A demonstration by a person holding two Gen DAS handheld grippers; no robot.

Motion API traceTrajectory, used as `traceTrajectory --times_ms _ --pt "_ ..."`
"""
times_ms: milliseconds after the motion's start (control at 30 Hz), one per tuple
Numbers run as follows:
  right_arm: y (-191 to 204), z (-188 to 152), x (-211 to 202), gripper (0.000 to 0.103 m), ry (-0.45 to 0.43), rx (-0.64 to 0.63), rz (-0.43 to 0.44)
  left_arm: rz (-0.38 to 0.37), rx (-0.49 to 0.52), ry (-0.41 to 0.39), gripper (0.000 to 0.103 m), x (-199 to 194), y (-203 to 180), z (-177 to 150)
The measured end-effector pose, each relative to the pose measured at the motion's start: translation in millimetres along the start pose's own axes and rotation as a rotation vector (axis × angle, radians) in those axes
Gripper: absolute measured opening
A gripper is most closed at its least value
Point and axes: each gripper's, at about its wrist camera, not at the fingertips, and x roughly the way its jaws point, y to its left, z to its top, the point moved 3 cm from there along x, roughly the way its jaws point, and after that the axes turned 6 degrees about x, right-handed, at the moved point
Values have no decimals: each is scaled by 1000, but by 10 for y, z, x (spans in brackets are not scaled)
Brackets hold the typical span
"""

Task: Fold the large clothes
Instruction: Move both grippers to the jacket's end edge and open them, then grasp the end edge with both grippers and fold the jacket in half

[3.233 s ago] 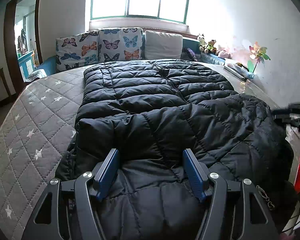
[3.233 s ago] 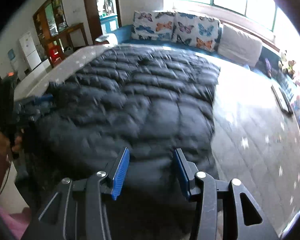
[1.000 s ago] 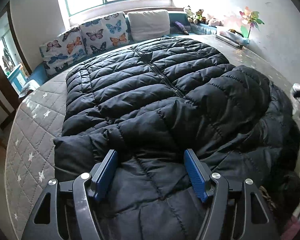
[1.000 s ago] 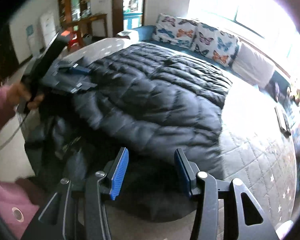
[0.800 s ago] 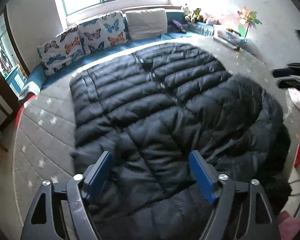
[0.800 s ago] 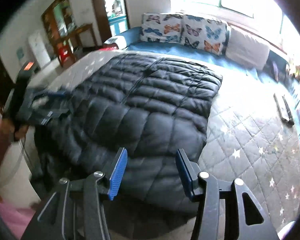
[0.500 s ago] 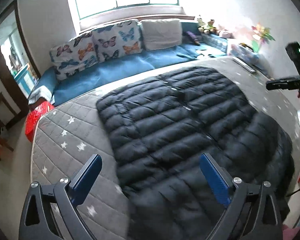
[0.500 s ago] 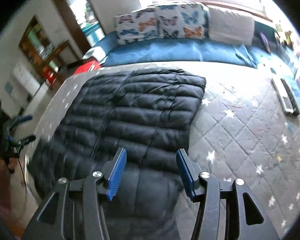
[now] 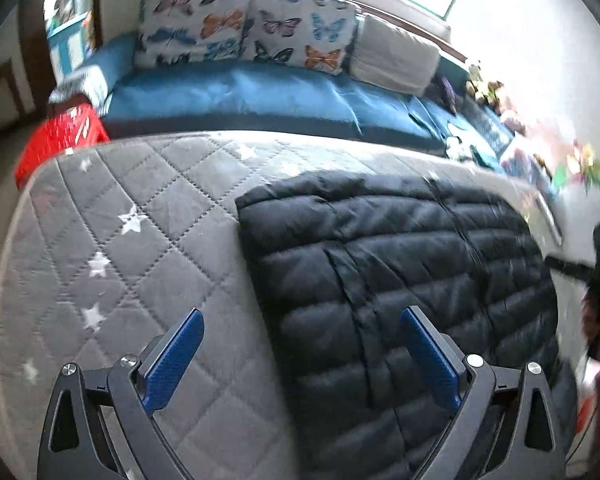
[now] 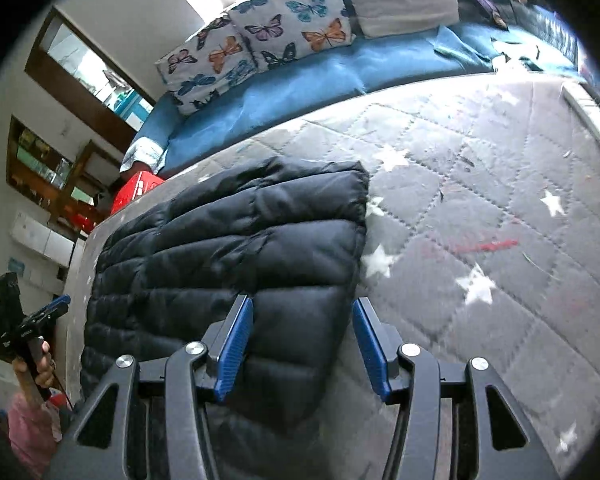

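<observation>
A black quilted puffer jacket (image 9: 380, 260) lies spread flat on a grey star-patterned mattress (image 9: 120, 240). My left gripper (image 9: 300, 356) hovers over the jacket's left edge with its jaws wide open; one blue pad is above bare mattress, the other above the jacket. In the right wrist view my right gripper (image 10: 302, 344) is open over the jacket's (image 10: 240, 248) right edge, a little short of its far corner, and the pads press on nothing. A hand (image 10: 40, 368) holding the left gripper shows at the far left.
Beyond the mattress (image 10: 480, 200) runs a blue bench cushion (image 9: 240, 96) with butterfly pillows (image 9: 244, 28) and a white pillow (image 9: 396, 60). A red crate (image 9: 60, 140) stands at the mattress's far left corner. Soft toys and a wall line the right side.
Both grippers have swung outward and farther up the jacket, the left to its left edge, the right to its right edge. The left jaws have spread much wider and left the fabric.
</observation>
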Motion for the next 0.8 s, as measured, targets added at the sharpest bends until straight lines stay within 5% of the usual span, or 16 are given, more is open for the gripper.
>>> traceTrajectory --times_ms 233,400,567,633,700,800 --pt "-64 123 244 57 13 14 74 -113 -133 -11 103 372 318 204" --pt "-60 195 275 58 -1 -11 110 -163 -154 18 79 627 371 258" --pt "-83 254 312 58 -28 5 158 -169 -163 -18 72 681 386 287" --pt "-70 265 329 54 -42 3 162 -160 -160 -23 59 717 392 317" --pt "-75 260 346 36 -44 12 164 -147 -152 -25 41 720 360 313" --pt "-64 240 267 24 -56 17 186 -124 -138 -46 19 629 279 306"
